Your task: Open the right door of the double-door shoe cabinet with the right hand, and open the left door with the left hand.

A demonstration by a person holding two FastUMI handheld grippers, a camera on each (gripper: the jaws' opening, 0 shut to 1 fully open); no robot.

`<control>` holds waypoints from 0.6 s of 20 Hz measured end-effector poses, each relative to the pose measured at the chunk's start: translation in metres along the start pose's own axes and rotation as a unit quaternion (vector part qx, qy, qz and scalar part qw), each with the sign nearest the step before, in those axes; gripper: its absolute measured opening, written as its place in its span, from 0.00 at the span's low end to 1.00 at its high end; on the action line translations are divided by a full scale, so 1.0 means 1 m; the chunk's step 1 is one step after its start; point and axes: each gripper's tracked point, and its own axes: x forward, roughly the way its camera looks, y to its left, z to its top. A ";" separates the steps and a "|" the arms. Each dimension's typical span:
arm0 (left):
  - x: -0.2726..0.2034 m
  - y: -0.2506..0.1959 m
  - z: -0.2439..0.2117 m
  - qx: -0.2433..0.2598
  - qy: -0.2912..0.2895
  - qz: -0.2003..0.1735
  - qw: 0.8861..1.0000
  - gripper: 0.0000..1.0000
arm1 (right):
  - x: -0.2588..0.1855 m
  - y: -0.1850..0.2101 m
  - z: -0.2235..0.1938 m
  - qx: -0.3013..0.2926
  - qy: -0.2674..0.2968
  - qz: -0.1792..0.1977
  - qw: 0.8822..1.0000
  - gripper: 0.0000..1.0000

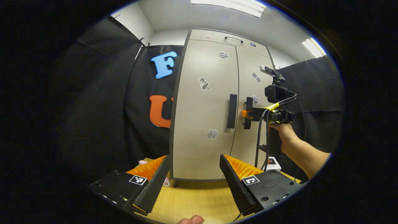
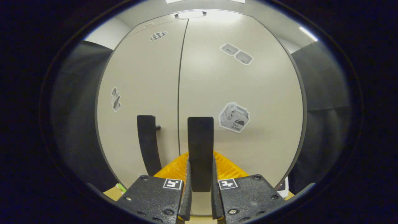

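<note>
Right gripper is closed on the right door handle — a finger either side, pressing it. Left door handle sits just beside, untouched. Both cabinet doors flush w/ stickers — seam shut.

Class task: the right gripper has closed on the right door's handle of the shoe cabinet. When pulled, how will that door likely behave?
The right door looks like a rigid flat panel, so it probably swings stiffly rather than flexing. The right gripper pinches the slim handle, whose smooth face may slip. The cabinet stands tall on a table, so a hard tug might rock it.
</note>
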 end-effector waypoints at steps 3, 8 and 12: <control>0.011 0.006 0.002 0.004 -0.003 0.000 1.000 0.95 | -0.029 -0.005 -0.003 0.007 0.003 0.025 1.000 0.27; 0.017 0.008 0.002 0.013 -0.005 -0.002 1.000 0.95 | -0.081 -0.023 -0.006 0.004 0.004 0.048 0.999 0.27; -0.002 0.010 0.004 0.020 -0.009 0.000 1.000 0.95 | -0.121 -0.046 -0.009 0.004 0.010 0.058 0.998 0.26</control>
